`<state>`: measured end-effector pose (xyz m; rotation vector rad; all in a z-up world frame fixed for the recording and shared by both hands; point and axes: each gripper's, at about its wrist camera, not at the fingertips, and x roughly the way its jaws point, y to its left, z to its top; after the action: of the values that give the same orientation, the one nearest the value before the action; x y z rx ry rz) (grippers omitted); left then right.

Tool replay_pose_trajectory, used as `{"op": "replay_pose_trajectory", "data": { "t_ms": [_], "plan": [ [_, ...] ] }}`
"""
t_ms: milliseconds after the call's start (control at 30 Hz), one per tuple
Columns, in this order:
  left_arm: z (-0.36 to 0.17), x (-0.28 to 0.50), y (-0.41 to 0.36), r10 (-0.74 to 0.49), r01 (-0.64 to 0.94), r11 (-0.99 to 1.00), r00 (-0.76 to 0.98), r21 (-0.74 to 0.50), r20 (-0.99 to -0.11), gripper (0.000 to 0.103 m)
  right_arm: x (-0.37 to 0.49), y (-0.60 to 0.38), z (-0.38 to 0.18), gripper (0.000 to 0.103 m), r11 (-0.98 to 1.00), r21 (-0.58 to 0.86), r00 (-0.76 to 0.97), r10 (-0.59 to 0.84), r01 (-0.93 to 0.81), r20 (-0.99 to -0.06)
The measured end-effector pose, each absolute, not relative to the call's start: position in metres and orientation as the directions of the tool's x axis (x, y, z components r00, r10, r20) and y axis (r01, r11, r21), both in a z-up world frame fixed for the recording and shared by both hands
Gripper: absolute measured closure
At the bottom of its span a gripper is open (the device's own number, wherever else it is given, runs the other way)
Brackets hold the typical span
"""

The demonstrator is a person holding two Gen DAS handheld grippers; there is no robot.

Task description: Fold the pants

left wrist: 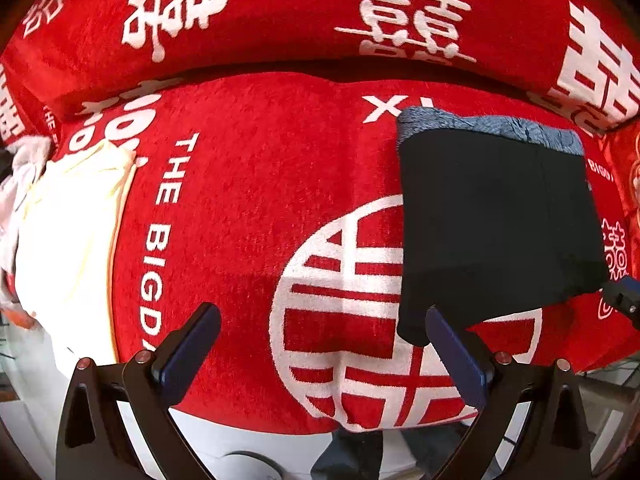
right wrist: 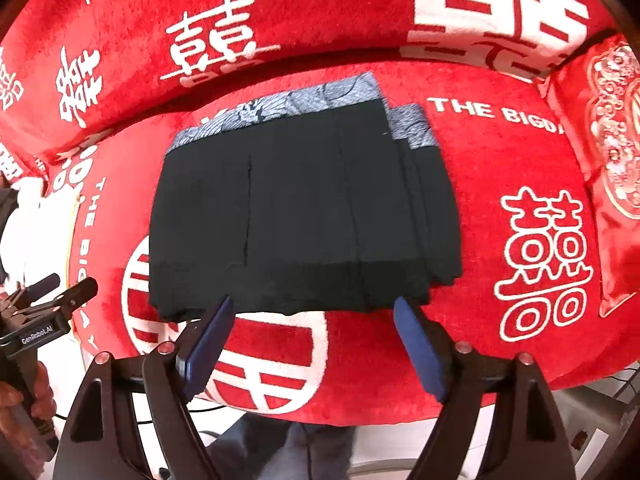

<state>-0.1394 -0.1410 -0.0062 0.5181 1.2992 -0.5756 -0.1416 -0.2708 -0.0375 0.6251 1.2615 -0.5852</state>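
The black pants (right wrist: 304, 212) with a blue-grey patterned waistband lie folded into a flat rectangle on the red sofa seat (right wrist: 500, 152); a second folded layer sticks out at their right side. In the left wrist view they (left wrist: 496, 220) lie to the right. My right gripper (right wrist: 312, 320) is open and empty, its blue fingertips just before the pants' near edge. My left gripper (left wrist: 322, 326) is open and empty, over the seat left of the pants, its right finger by their near left corner. It also shows in the right wrist view (right wrist: 52, 300) at the far left.
The red seat and backrest (left wrist: 280, 12) carry white characters. A cream and white pile of cloth (left wrist: 68, 240) lies at the seat's left end. A red embroidered cushion (right wrist: 608, 152) stands at the right end. The floor and my legs show below the seat's front edge.
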Motion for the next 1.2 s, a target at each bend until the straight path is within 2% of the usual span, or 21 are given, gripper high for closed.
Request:
{"op": "replay_pose_trajectory", "data": {
  "t_ms": [433,1200],
  "plan": [
    [-0.013,-0.178,-0.189,-0.074,0.685,0.727,0.149,0.049,-0.986,0.000,-0.146,-0.290,-0.031,0.017,0.749,0.029,0.176,-0.118,0.662,-0.977],
    [-0.009,-0.195,-0.224,-0.017,0.652,0.753,0.157,0.091,-0.987,0.000,-0.143,-0.320,-0.030,0.017,0.766,0.079,0.195,-0.061,0.638,-0.979]
  ]
}}
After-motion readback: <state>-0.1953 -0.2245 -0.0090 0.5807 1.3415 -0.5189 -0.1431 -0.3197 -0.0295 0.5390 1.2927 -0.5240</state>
